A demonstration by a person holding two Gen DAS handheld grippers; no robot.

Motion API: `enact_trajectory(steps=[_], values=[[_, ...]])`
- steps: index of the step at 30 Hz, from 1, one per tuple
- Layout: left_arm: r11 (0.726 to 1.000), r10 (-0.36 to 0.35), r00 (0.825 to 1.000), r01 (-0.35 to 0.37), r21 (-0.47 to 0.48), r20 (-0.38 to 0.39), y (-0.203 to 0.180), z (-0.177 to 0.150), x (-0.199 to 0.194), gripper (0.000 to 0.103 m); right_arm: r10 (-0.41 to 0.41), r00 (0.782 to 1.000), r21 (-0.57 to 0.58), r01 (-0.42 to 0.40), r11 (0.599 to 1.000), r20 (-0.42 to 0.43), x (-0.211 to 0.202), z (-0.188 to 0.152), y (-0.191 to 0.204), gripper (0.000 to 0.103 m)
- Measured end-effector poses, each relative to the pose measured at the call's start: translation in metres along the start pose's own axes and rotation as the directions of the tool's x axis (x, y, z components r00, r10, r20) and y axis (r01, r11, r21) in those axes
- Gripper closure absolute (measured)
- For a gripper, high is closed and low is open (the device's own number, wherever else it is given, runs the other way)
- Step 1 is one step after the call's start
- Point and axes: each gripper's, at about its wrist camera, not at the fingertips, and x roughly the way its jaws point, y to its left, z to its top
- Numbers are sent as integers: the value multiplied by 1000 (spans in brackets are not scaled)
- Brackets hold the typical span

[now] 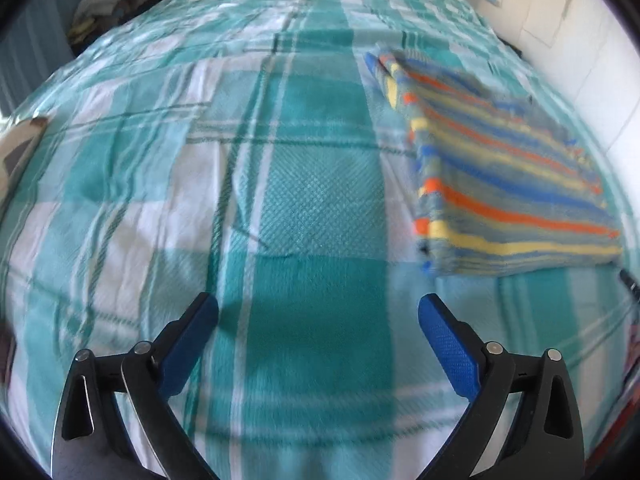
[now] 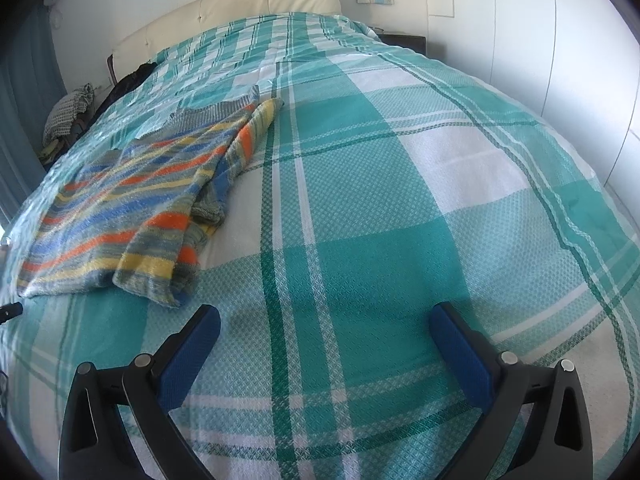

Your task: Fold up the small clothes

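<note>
A small striped knit garment (image 1: 508, 172), in blue, orange, yellow and grey, lies flat on the teal and white checked bedspread (image 1: 304, 184). In the left wrist view it is ahead and to the right of my left gripper (image 1: 318, 308), which is open and empty above the bedspread. In the right wrist view the garment (image 2: 132, 204) lies ahead and to the left, with a sleeve folded over its right side. My right gripper (image 2: 325, 318) is open and empty, just right of the garment's near corner.
A cream padded headboard (image 2: 248, 4) stands at the far end of the bed. A pile of clothes (image 2: 68, 114) and a dark item (image 2: 134, 78) lie at the bed's far left edge. White walls and wardrobe doors (image 2: 560, 40) run along the right.
</note>
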Motion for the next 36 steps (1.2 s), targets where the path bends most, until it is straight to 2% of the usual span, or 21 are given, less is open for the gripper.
enact_trajectory(steps=[2, 4, 6, 8, 9, 11, 12, 14, 15, 17, 20, 21, 23, 24, 25, 26, 27, 29, 32, 34, 36], values=[[1000, -30, 995, 29, 11, 98, -17, 3, -37, 3, 69, 998, 19, -69, 997, -4, -7, 5, -7, 0], [992, -92, 980, 74, 106, 176, -52, 10, -65, 2, 175, 985, 44, -175, 984, -3, -14, 13, -16, 1], [959, -201, 965, 158, 235, 169, -97, 14, -74, 2, 241, 970, 65, -240, 969, -14, -14, 22, -24, 3], [867, -342, 935, 277, 413, 90, -165, 10, -69, 2, 333, 942, 120, -326, 938, -39, -7, 40, -36, 8], [819, -374, 926, 302, 487, 55, -197, 4, -62, 2, 374, 926, 150, -363, 920, -49, -3, 49, -41, 10], [702, -382, 924, 290, 651, 0, -266, -16, -39, 3, 437, 896, 194, -417, 888, -73, 8, 65, -47, 10], [654, -370, 929, 270, 707, -12, -293, -24, -27, 8, 468, 879, 214, -442, 871, -92, 15, 74, -50, 10], [598, -332, 942, 243, 764, -39, -344, -36, 5, 20, 504, 855, 225, -471, 853, -124, 32, 96, -49, 12], [587, -317, 947, 241, 773, -54, -362, -37, 19, 22, 515, 846, 226, -480, 848, -134, 37, 104, -49, 12], [573, -289, 957, 195, 796, -26, -392, -44, 41, 21, 558, 811, 250, -512, 822, -175, 61, 126, -41, 13], [580, -309, 951, 165, 798, 28, -411, -45, 46, 20, 607, 756, 283, -543, 791, -245, 100, 153, -24, 19], [586, -316, 949, 174, 792, 25, -413, -45, 45, 30, 611, 747, 282, -546, 789, -264, 111, 160, -18, 23], [593, -316, 948, 169, 787, 34, -415, -45, 45, 63, 615, 730, 279, -550, 787, -297, 139, 176, 2, 31], [604, -308, 950, 152, 783, 53, -411, -44, 43, 84, 615, 726, 282, -548, 787, -307, 148, 181, 10, 42], [622, -302, 951, 141, 770, 70, -406, -43, 41, 92, 607, 726, 277, -541, 794, -322, 159, 185, 21, 67], [646, -332, 942, 189, 740, 50, -399, -37, 39, 92, 578, 743, 250, -522, 816, -338, 164, 187, 31, 83], [674, -360, 932, 226, 703, 45, -391, -29, 36, 93, 528, 771, 200, -489, 849, -355, 167, 191, 42, 93], [730, -424, 903, 299, 615, 65, -363, -16, 17, 94, 516, 787, 144, -499, 855, -338, 156, 202, 65, 93], [795, -491, 862, 382, 472, 129, -309, -2, -18, 94, 545, 785, 63, -553, 831, -295, 119, 218, 103, 93], [830, -498, 849, 409, 379, 175, -268, 3, -36, 94, 572, 769, 17, -593, 805, -286, 99, 226, 139, 93], [870, -476, 850, 419, 260, 223, -217, 7, -49, 94, 604, 743, -1, -631, 776, -287, 90, 231, 175, 93]])
